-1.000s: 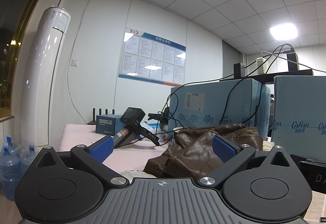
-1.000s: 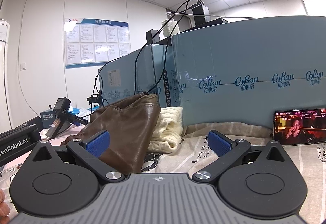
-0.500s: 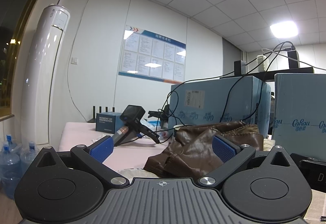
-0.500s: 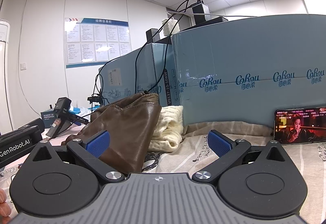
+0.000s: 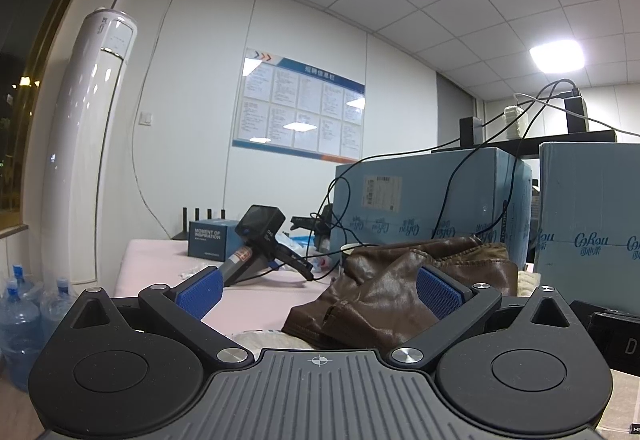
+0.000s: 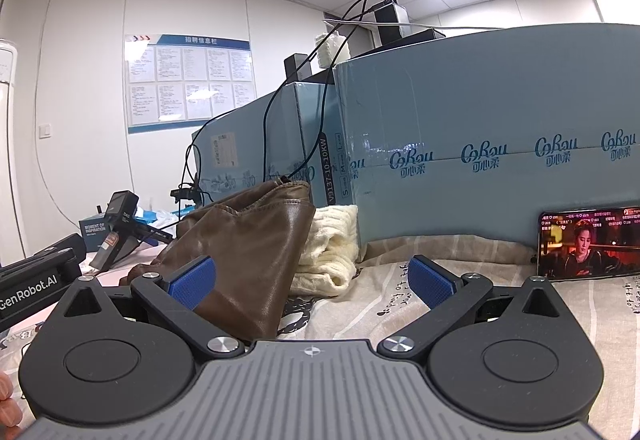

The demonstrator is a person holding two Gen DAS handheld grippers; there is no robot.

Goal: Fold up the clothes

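- Two big pale-blue cartons (image 6: pixel 480 160) stand side by side at the back of the bench (image 5: pixel 256 296), with black cables draped over them.
- One tall white air-conditioner column (image 5: pixel 84 144) stands at the left wall, with three water bottles (image 5: pixel 24 312) on the floor beside it.
- One brown leather garment (image 6: pixel 248 248) lies crumpled in a heap on the bench in front of the cartons. In the right wrist view it sits ahead and left of centre, its near edge reaching behind the left blue pad. In the left wrist view it fills the right half of the gap, near the right pad.
- One cream knitted garment (image 6: pixel 332 248) lies just beside the leather one, on its right, against a carton.
- The left tool (image 5: pixel 318 290) has its jaws spread wide, holding nothing.
- The right tool (image 6: pixel 310 280) is likewise spread wide and empty, over a printed sheet (image 6: pixel 500 320).
- One phone (image 6: pixel 588 242) leans against the carton at the right, screen lit.
- One handheld black device (image 5: pixel 256 244) lies on the pink part of the bench, near one small dark box (image 5: pixel 210 236).
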